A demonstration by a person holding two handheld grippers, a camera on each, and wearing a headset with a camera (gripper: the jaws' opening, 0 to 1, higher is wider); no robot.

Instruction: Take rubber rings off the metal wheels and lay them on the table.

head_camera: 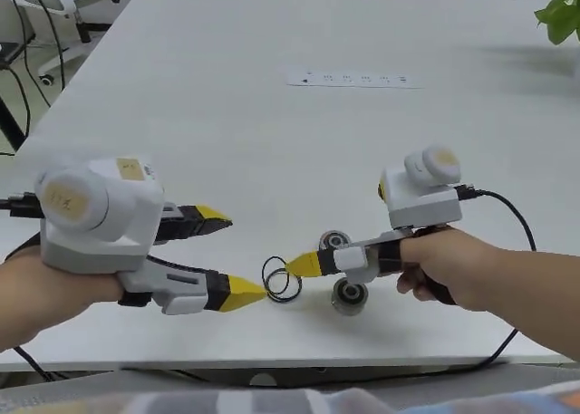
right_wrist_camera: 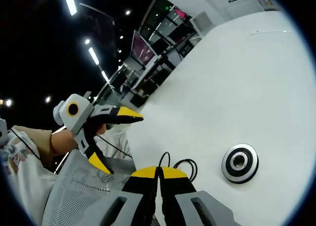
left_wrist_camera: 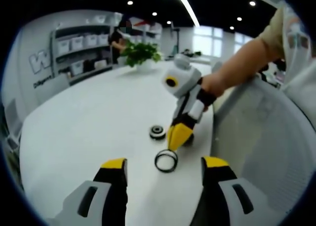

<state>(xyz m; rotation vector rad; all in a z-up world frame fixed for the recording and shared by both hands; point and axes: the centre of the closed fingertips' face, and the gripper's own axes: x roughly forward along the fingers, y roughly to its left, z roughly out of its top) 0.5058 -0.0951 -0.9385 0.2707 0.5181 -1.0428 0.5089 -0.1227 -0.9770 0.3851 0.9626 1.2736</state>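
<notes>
With left tool (head_camera: 245, 256) open and right tool (head_camera: 292, 266) closed against thin black rubber rings (head_camera: 281, 279), withdrawing may snag them.

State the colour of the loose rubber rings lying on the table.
Black; the thin rubber rings show best in the head view.

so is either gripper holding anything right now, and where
The right gripper, jaws shut, seems to pinch the rubber rings at their rim, on the side facing it. The left gripper, jaws open, holds nothing.
</notes>
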